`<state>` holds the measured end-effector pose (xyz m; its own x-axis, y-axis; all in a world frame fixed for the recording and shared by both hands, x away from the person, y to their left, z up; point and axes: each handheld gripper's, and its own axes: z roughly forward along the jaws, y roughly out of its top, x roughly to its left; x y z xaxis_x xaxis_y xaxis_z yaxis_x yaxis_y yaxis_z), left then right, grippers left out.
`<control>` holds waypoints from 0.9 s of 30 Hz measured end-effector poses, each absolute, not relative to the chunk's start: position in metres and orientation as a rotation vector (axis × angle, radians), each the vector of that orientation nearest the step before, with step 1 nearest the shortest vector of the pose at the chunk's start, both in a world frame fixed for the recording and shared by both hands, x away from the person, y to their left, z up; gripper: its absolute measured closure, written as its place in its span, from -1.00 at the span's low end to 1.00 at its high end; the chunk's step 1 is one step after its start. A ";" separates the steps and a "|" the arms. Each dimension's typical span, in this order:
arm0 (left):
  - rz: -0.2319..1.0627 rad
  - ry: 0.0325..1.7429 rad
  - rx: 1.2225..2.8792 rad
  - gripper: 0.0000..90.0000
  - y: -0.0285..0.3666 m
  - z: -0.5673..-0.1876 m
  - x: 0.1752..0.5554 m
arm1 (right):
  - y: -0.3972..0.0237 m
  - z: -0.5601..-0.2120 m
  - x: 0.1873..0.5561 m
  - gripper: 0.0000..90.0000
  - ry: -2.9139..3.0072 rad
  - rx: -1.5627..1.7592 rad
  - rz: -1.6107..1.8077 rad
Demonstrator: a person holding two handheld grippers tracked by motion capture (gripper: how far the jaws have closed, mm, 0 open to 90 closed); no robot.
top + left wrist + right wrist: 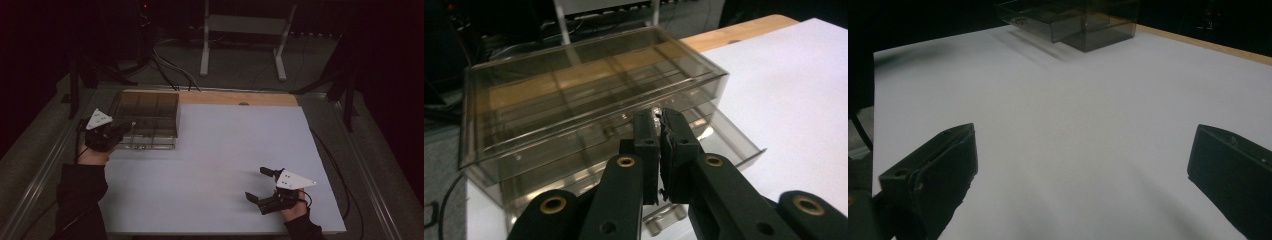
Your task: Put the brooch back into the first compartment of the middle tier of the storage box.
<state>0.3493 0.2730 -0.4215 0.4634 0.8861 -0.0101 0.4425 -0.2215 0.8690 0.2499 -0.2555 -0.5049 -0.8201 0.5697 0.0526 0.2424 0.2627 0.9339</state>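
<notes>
A clear smoky plastic box [150,107] with compartments stands at the table's far left, and its lower drawer [150,144] is slid out toward me. My left gripper [131,125] hovers at the box's front left corner, above the drawer. In the left gripper view its jaws are pressed together over the drawer [729,145] of the box [574,85], pinching a small shiny piece [656,111]; what it is I cannot tell. My right gripper [256,183] rests low near the front right of the white sheet, jaws wide apart and empty [1083,150].
A white sheet [225,150] covers most of the table, and a wooden strip [240,98] shows along its far edge. A white metal stand [245,30] and cables lie on the floor beyond. The box [1083,22] sits far off in the right gripper view.
</notes>
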 end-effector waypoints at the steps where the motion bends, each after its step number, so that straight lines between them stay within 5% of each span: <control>1: 0.641 1.131 1.839 0.94 0.274 -0.423 0.350 | -0.256 -0.505 0.250 -1.00 2.243 0.751 1.577; 27: 0.649 1.299 1.862 0.94 0.298 -0.453 0.363 | -0.256 -0.505 0.250 -1.00 2.244 0.744 1.576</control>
